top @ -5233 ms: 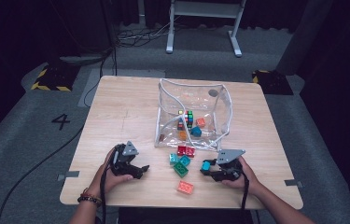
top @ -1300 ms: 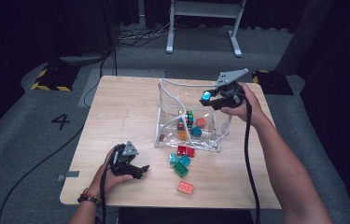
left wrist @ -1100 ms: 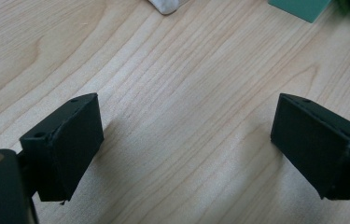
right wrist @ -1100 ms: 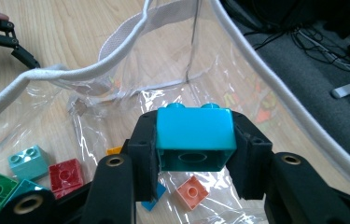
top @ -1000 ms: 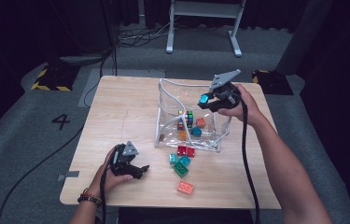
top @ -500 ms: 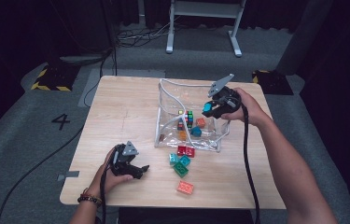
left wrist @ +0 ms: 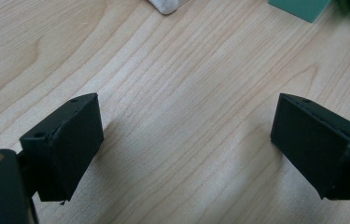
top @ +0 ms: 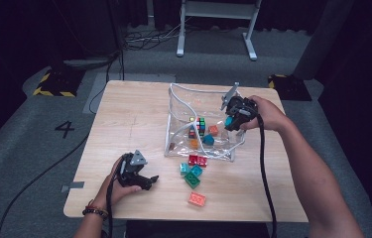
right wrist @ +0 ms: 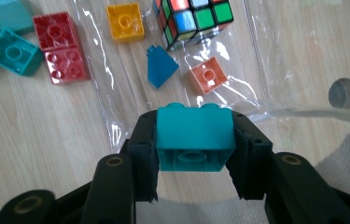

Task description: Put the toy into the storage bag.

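We log the right claw [right wrist: 195, 154] clamped on a teal brick [right wrist: 195, 139], jaws about half closed, pads pressing its two short sides, studs pointing away from the camera and the hollow underside facing it. In the high view the right claw [top: 234, 115] sits right of centre, over the right-hand part of the clear bag [top: 181, 106], with the brick [top: 228, 120] above the bag's opening and not yet resting on anything.

Inside or under the clear film, in the right gripper view: a puzzle cube [right wrist: 192, 17] at top centre, a yellow brick [right wrist: 125, 21] to its left, a blue sloped piece [right wrist: 161, 66] and an orange brick [right wrist: 206, 74] just above the held brick. Outside the bag, upper left of that view, lie red bricks [right wrist: 60, 46] and a teal brick on the desk [right wrist: 14, 51].

Handling, our judgement: the brick is hard moulded plastic, light, stiff, not fragile, but smooth-sided, so it could slip or swivel if pinched on a corner. Flat opposite walls, as taken now, look the right place; the studs and open underside give poor purchase. The bag is soft, floppy and glossy; its rim may fold under the claw.

The left claw [left wrist: 186, 140] rests low over the bare desk [left wrist: 186, 84], jaws wide apart, nothing between them; in the high view it [top: 146, 181] lies lower left.
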{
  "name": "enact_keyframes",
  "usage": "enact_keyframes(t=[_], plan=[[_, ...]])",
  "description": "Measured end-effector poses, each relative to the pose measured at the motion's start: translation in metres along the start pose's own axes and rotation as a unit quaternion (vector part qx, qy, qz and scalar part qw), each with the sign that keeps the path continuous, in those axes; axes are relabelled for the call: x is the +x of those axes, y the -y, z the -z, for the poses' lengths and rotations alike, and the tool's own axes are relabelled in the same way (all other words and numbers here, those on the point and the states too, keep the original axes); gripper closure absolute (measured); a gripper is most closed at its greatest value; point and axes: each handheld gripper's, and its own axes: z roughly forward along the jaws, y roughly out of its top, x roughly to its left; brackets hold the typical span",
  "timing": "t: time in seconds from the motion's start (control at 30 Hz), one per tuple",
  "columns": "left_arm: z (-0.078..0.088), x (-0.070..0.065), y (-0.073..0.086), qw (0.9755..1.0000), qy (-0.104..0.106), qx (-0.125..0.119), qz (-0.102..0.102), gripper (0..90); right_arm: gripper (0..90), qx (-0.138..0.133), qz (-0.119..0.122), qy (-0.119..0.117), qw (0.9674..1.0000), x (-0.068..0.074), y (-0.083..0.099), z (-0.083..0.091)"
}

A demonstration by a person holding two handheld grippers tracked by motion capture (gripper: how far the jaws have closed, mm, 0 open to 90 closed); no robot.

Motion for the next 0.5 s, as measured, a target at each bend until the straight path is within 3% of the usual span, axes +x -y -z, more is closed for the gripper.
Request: enact_keyframes(t=[0.23,0.5], plan=[[0.0001,0.0001,0.0000,1.0000,-0.001,0.000,-0.001,9.5,58.4,0.029,0.000,0.008,0.9996,-0.0004,0.0042,0.0026],[-0.0001,0.0000,0.0000,1.0000,0.000,-0.001,0.000,9.5,54.0,0.011,0.003,0.007,0.9999,0.0015,0.0059,0.0055]])
